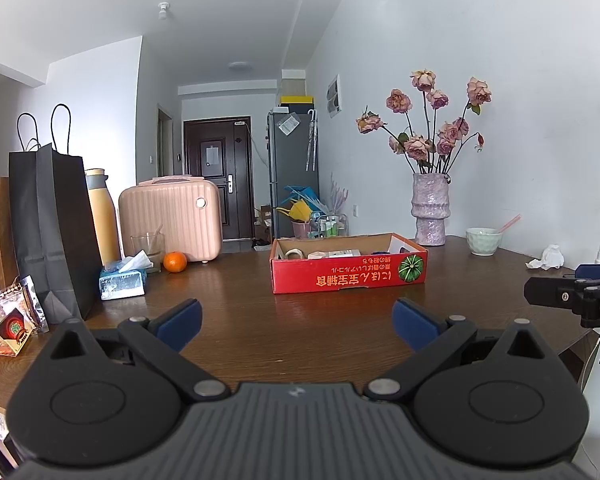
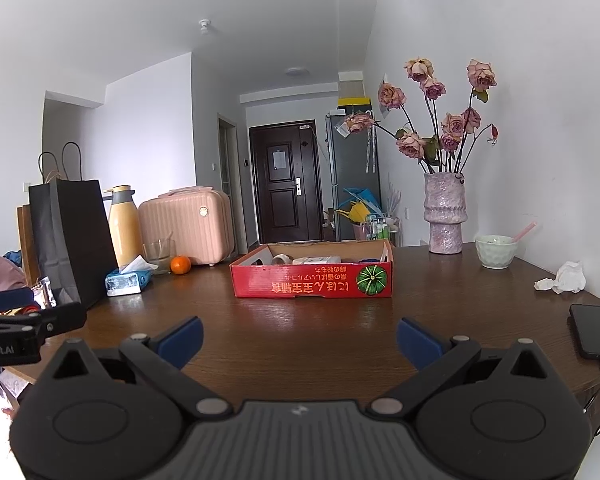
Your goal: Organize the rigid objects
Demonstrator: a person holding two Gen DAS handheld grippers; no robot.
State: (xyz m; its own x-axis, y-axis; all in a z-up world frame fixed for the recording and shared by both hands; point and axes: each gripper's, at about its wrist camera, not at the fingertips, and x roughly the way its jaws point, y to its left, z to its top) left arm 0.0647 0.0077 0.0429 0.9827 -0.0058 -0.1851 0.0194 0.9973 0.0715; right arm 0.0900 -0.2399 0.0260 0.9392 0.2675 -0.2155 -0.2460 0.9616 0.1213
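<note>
The red cardboard box (image 1: 350, 270) is sitting far across the brown tabletop (image 1: 260, 320), holding a tape roll (image 1: 295, 254) and small packages. An orange (image 1: 175, 261) and a tissue pack (image 1: 123, 280) are lying to its left, a pink vase (image 1: 430, 210) and a pale bowl (image 1: 483, 241) to its right. The left gripper (image 1: 296, 322) and the right gripper (image 2: 298, 338) are hovering near, fingers spread wide, gripping nothing.

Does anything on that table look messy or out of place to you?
A few things do. The red cardboard box sits with its printing upside down from this side. A crumpled tissue lies loose near the green bowl. The roses in the vase look dried and drooping.
</note>
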